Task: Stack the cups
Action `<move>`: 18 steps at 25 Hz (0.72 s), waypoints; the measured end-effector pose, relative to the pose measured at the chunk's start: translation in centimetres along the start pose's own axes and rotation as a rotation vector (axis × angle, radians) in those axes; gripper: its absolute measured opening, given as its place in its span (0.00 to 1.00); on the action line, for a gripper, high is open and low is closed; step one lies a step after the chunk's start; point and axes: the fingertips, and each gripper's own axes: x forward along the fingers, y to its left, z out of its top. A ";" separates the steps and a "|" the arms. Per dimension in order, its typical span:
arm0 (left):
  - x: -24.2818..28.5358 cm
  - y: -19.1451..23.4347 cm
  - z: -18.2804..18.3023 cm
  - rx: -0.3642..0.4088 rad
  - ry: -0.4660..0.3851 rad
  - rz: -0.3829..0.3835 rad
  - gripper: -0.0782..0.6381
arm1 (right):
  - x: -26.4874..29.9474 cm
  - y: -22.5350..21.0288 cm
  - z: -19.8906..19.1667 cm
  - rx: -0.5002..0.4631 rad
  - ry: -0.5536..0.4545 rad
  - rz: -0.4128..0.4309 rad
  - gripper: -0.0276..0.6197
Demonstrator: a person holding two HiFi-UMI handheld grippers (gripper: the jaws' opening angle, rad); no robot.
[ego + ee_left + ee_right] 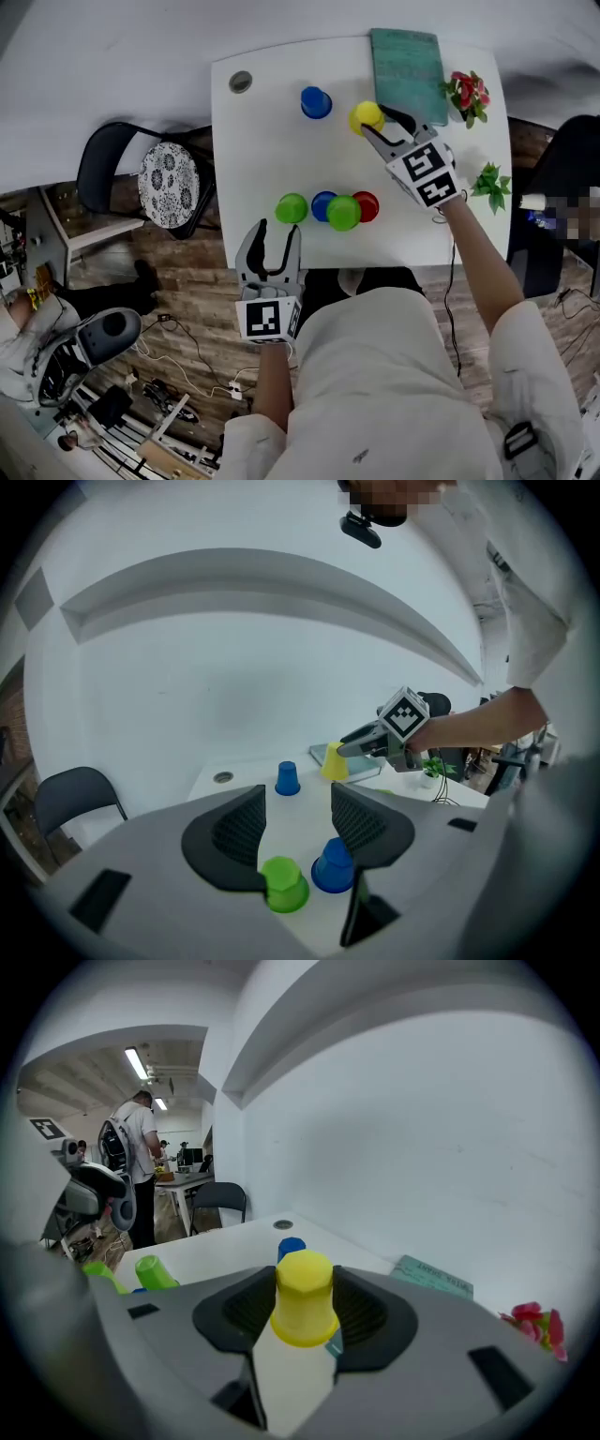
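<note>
Two hand-held grippers in play: w/ the right hand-held gripper we're clamping the yellow cup, upside down, over the far side of the tabletop, near the lone blue cup. Left hand-held gripper we're holding wide open & empty at the near edge, pointing toward the front row of four cups.

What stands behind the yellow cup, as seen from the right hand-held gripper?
A blue cup stands on the white table behind the yellow cup. Only its top shows; the yellow cup covers the rest.
</note>
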 end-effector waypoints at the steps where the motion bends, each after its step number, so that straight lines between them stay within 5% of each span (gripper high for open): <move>1: 0.3 0.3 0.1 0.009 -0.005 -0.026 0.42 | -0.5 0.3 0.3 0.004 -0.005 -0.014 0.34; 10: 2.2 2.8 1.0 0.095 -0.046 -0.249 0.42 | -6.7 2.8 3.7 0.055 -0.068 -0.196 0.34; 18: 2.5 4.2 1.2 0.128 -0.077 -0.365 0.42 | -11.8 6.7 7.6 0.064 -0.128 -0.313 0.34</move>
